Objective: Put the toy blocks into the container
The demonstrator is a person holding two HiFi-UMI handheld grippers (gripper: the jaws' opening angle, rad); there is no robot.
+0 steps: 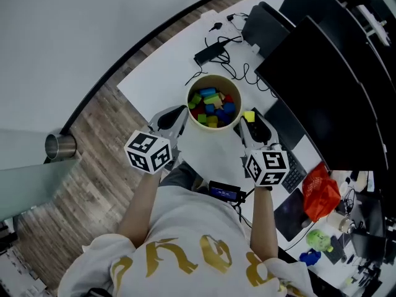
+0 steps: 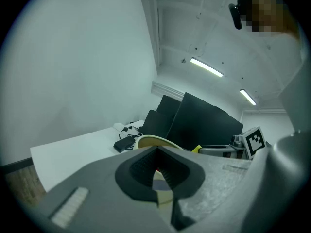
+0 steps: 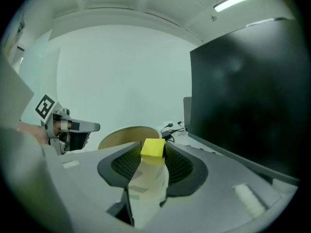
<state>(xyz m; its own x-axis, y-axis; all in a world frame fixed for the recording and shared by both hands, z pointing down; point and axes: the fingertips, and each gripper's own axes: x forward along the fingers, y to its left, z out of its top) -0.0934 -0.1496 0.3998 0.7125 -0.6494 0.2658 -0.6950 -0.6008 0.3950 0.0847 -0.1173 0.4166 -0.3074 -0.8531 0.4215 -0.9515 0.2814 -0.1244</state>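
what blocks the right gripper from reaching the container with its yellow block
Nothing visible, so probably yes. The right gripper, shut on the yellow block, hovers just beside the container with nothing between them, and the left gripper is on the opposite side.

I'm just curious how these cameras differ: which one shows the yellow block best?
The right gripper view: the yellow block sits close up, pinched between the jaws. The head view shows it small, beside the rim of the tub. The left gripper view catches only a yellow sliver.
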